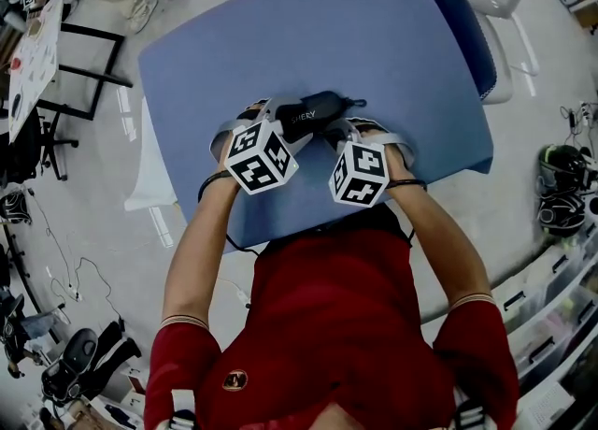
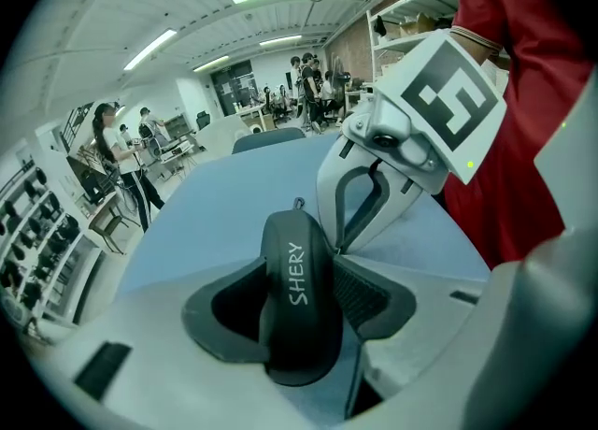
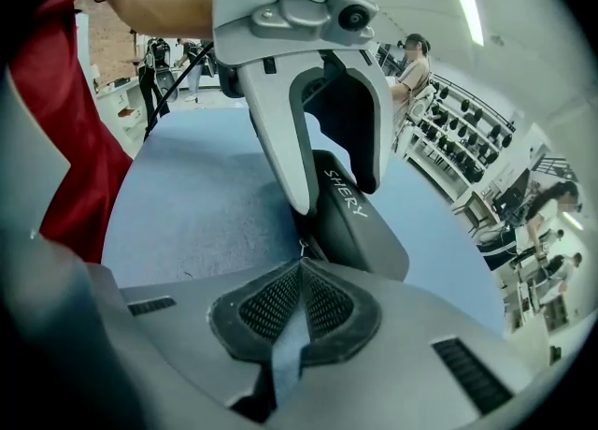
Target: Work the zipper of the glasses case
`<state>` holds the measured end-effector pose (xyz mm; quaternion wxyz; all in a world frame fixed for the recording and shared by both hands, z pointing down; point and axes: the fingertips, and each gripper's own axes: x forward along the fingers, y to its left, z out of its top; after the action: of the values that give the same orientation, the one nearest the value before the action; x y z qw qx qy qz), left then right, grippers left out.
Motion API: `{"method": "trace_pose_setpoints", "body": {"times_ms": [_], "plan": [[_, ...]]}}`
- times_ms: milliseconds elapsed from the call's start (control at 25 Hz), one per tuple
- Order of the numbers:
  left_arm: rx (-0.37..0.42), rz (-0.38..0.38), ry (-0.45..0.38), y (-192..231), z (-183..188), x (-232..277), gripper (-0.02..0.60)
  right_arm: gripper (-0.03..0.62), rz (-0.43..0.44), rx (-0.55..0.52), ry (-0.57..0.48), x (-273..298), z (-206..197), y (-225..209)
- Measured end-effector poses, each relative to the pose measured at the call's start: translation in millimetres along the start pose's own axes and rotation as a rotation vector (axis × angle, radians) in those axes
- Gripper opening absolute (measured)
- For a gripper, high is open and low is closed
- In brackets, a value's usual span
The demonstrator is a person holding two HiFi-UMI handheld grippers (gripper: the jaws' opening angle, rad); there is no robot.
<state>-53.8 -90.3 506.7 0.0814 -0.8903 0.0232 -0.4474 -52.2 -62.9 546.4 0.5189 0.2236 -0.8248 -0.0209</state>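
Both grippers pitched steeply down, side by side. Left gripper (image 2: 297, 302): jaws partly spread, clamping black glasses case (image 2: 299, 269) between pads. Right gripper (image 3: 301, 267): jaws closed together, tips pinching zipper pull (image 3: 301, 249) at case's near end.

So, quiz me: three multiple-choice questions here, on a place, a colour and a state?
1. Where is the black oval glasses case?
A) on the blue table top, between the left gripper pads
B) on the floor
C) on a chair
2. What colour is the case's lettering?
A) red
B) white
C) yellow
3. The right gripper has its jaws:
A) wide apart
B) around a cup
C) closed together
Answers: 1 A, the pads press both its sides; 2 B, white letters on black; 3 C, the tips meet at the case's edge.
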Motion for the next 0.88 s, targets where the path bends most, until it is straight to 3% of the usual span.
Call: {"method": "trace_pose_setpoints", "body": {"times_ms": [360, 560, 720, 880], "plan": [[-0.02, -0.001, 0.015, -0.5, -4.1, -8.1, 0.204, -0.003, -0.005, -0.046, 0.018, -14.6, -24.0, -17.8], [-0.02, -0.004, 0.035, -0.3, -6.8, -6.7, 0.204, -0.003, 0.004, -0.055, -0.012, -13.8, -18.4, -14.0], [-0.03, 0.012, 0.026, 2.5, -10.4, -14.6, 0.204, -0.002, -0.015, 0.054, -0.041, -13.1, -6.4, -9.4], [-0.05, 0.003, 0.013, 6.1, -16.3, -21.7, 0.204, 0.075, 0.006, 0.213, -0.06, -10.9, 2.8, 0.4]]}}
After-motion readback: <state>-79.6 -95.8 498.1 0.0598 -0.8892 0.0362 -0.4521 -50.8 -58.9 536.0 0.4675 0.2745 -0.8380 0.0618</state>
